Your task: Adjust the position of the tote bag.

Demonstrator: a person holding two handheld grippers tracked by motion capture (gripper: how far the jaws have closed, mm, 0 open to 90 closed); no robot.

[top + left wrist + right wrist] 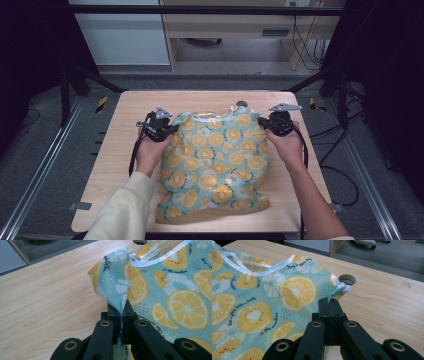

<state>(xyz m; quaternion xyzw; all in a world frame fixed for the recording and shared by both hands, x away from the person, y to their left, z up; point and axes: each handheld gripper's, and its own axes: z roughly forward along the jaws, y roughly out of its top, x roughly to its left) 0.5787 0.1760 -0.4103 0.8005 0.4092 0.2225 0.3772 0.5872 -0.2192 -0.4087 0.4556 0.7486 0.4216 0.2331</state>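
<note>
A teal garment (217,160) printed with orange and lemon slices lies spread on the wooden table (120,150), its white-trimmed neckline at the far side. My left gripper (170,129) pinches the garment's far left corner. In the left gripper view the fabric (117,290) rises in a fold out of the closed jaws of my left gripper (122,307). My right gripper (264,124) holds the far right corner. In the right gripper view the jaws of my right gripper (329,302) are closed on the trimmed edge of the garment (287,290), which is stretched between both hands.
A round cable hole (347,279) in the table lies just beyond the right corner of the garment, also visible as the cable hole (242,104) near the far edge. Black frame struts (95,77) flank the table. A cabinet and cables stand behind it.
</note>
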